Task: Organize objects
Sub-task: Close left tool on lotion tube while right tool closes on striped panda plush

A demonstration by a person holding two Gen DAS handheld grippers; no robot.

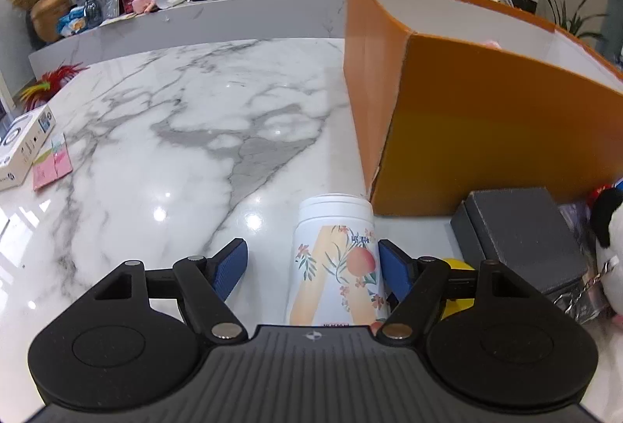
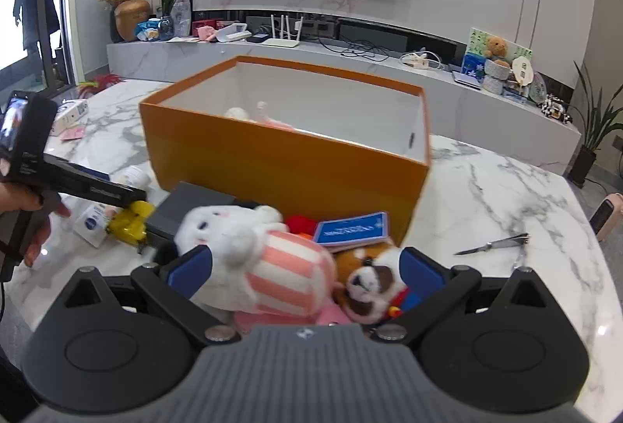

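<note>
Straddling a white canister (image 1: 337, 259) with the left tool (image 1: 313, 267): jaws wide, far-side pad (image 1: 393, 269) at or just off the canister wall, near-side pad (image 1: 231, 267) well clear, so nothing gripped. Canister upright on the marble surface (image 1: 175, 150), just in front of the near-left corner of the orange box (image 1: 486, 135). Right tool (image 2: 305, 267) also spread open, hovering at a white plush rabbit (image 2: 249, 248) and a brown plush dog (image 2: 366, 279); neither clamped.

Risks, as judged:
- Off-centre closure likely to push the canister sideways and tip it.
- Glossy round wall likely to slip if pinched too near the lid.
- Canister close to the box corner; collision possible on lift.
- Two toys between the right jaws; closing may catch both or only loose fabric.

Limits of view:
- Canister base hidden behind the tool body.
- Box contents mostly concealed by its wall; only pale shapes visible.
- Yellow item (image 2: 130, 222) partly covered, identity unclear.
</note>
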